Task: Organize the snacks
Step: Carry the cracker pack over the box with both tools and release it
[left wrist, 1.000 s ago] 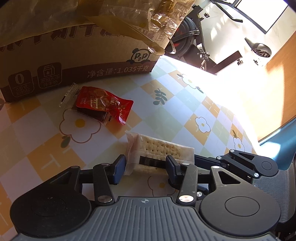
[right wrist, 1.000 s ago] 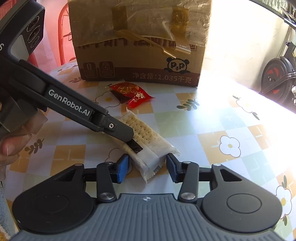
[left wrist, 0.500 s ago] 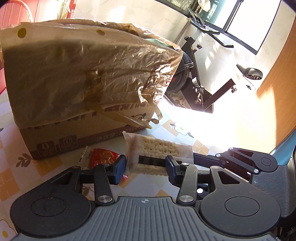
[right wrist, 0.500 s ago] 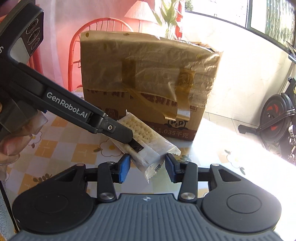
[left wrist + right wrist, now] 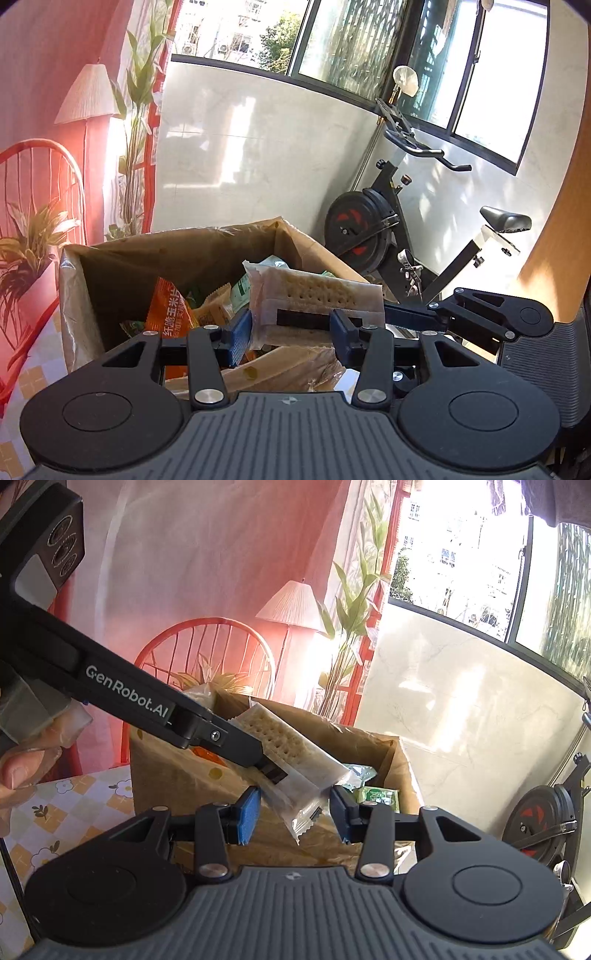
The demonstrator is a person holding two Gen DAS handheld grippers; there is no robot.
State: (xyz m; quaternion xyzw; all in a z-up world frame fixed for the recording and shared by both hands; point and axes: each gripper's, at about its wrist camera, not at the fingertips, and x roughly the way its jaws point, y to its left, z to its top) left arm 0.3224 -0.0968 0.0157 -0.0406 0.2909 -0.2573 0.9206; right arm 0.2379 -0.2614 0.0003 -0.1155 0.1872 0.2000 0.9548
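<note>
So both my left gripper (image 5: 290, 326) and right gripper (image 5: 293, 814) fingers pinch the cracker pack (image 5: 314, 295); I'd clear the snack box (image 5: 177, 243) rim, then release together.

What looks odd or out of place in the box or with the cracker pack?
The cracker pack hangs tilted above the open cardboard box, with both the left gripper and the right gripper on it. Inside the box, an orange snack bag and other packets lie jumbled at angles. Nothing looks spilled or torn.
</note>
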